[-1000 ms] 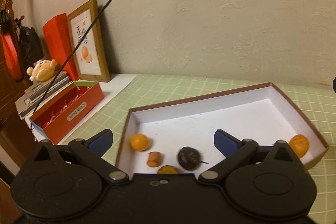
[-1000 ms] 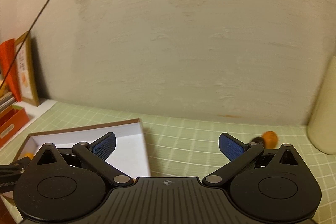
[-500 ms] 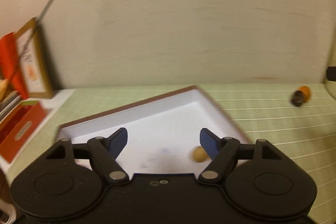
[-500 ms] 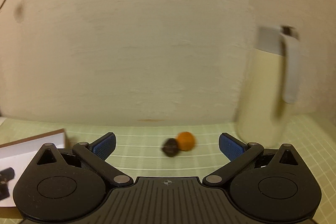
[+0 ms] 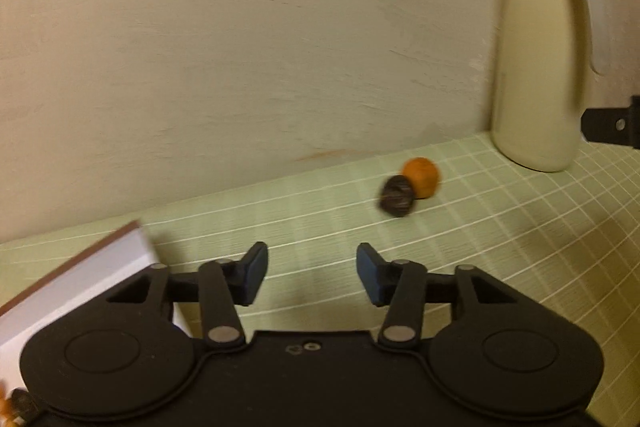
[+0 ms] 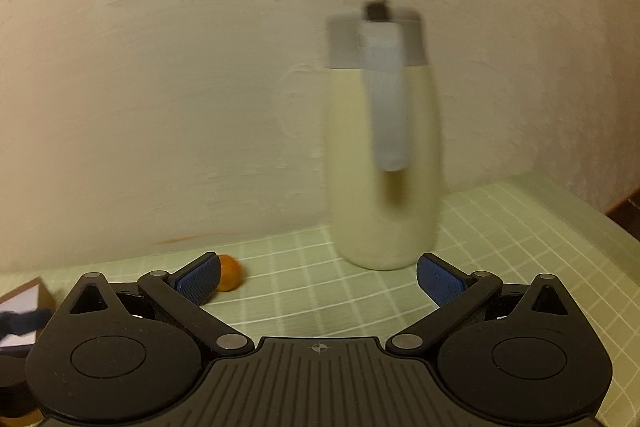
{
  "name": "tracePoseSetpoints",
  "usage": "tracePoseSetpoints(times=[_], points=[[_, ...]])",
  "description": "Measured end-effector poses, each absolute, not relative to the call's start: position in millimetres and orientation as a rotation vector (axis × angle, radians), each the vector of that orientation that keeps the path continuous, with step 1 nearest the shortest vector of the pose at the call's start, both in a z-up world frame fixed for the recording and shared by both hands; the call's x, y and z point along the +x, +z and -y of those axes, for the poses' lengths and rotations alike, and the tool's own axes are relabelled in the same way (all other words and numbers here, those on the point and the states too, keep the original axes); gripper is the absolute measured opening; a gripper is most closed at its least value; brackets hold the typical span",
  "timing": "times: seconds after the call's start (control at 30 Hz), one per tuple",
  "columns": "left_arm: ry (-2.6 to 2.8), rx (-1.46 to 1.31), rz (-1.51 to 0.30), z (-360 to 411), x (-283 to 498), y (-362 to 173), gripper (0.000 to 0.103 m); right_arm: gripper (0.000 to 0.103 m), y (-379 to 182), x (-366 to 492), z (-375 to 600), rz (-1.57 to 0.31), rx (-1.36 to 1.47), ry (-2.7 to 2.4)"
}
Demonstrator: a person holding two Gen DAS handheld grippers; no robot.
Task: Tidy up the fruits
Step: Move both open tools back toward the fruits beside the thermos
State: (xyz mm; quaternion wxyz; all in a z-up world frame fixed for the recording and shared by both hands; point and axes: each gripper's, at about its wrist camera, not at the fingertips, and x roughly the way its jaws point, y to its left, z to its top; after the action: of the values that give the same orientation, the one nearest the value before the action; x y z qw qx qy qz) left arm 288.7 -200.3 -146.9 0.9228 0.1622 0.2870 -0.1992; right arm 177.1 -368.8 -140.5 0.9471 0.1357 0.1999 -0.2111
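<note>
A pale plastered wall [image 5: 240, 47] fills the upper half of both views, blurred by motion. Below it lies a green checked tablecloth [image 5: 500, 235]. A cream jug [image 6: 384, 163] with a grey lid and handle stands upright near the wall; in the left wrist view its right side is smeared and partly cut off. A white box [image 5: 80, 287] with a brown rim shows only one corner at the lower left, the rest hidden behind the gripper body. The left gripper [image 5: 312, 273] is closing with nothing between its jaws. The right gripper [image 6: 318, 277] stands wide open and empty. An orange fruit [image 5: 421, 177] sits on the cloth, touching a dark fruit [image 5: 396, 195], beyond the left gripper; from the right wrist the orange is half hidden behind a finger.
</note>
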Motion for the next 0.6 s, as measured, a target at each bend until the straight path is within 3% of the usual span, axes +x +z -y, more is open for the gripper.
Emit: tracePoseSetpoints(times=[0.17, 0.6], points=[[-0.466, 0.386, -0.601, 235, 301, -164, 0.028, 0.103, -144, 170, 386, -0.407, 0.281, -0.468], [-0.534, 0.406, -0.61, 284, 331, -183, 0.024, 0.103, -148, 170, 398, -0.414, 0.27, -0.46]])
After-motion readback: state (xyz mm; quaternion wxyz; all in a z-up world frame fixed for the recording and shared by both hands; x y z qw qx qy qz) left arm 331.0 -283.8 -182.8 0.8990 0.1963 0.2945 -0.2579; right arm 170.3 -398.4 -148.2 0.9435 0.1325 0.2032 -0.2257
